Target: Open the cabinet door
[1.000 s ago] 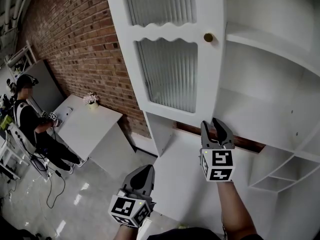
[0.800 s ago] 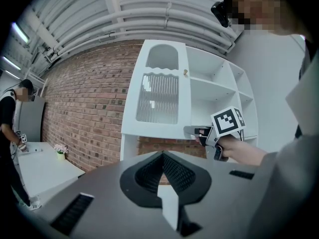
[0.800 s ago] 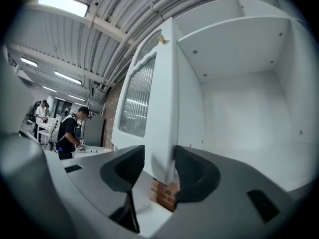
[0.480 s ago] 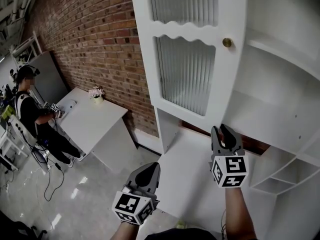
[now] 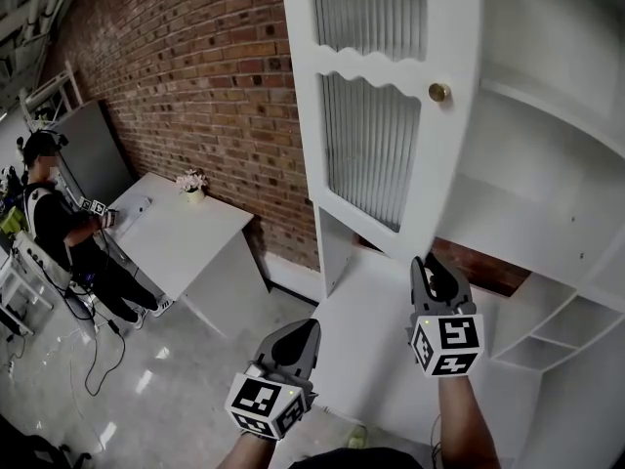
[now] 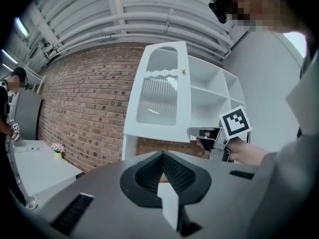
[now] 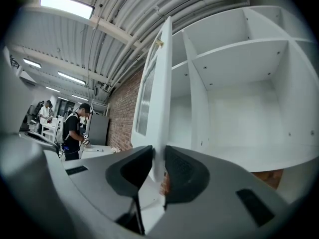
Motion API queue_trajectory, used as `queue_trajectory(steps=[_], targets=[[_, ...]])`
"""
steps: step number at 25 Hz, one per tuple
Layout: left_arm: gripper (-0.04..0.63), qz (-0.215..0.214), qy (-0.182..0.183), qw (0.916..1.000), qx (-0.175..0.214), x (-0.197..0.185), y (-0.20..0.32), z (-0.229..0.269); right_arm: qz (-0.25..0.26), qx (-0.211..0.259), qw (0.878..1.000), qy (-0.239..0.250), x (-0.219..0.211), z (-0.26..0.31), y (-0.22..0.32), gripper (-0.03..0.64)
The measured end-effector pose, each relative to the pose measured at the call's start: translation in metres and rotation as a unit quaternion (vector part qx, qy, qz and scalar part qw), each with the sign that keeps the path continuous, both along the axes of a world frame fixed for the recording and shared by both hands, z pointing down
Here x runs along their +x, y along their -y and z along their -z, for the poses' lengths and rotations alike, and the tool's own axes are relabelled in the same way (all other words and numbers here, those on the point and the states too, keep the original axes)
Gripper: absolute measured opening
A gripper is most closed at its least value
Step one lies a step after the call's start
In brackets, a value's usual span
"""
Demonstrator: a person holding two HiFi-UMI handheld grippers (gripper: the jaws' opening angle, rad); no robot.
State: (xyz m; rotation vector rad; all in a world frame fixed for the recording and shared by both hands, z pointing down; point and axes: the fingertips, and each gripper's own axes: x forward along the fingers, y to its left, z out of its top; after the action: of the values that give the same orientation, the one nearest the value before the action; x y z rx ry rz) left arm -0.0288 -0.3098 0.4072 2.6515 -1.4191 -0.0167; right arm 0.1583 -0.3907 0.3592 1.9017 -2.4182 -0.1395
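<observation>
Our right gripper (image 5: 430, 263) has just been closing onto the cabinet door (image 5: 444, 164) edge, and the door swings wider. Left gripper (image 5: 308, 328) is closed, empty.

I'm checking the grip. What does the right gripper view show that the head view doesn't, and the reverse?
Only the right gripper view: the white cabinet door edge-on between the jaws of the right gripper, which have just been closing and now pinch it. Only the head view: the left gripper, shut and empty, off the door. Both: the round brass knob, white shelves and red brick wall.
</observation>
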Motion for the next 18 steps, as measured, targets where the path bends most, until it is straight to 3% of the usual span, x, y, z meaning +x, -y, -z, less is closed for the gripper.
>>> queue_trajectory(steps=[18], targets=[[0.006, 0.004, -0.006, 1.0, 0.005, -0.061, -0.05, 0.013, 0.05, -0.006, 0.999, -0.006, -0.097, 0.005, -0.061, 0.055]])
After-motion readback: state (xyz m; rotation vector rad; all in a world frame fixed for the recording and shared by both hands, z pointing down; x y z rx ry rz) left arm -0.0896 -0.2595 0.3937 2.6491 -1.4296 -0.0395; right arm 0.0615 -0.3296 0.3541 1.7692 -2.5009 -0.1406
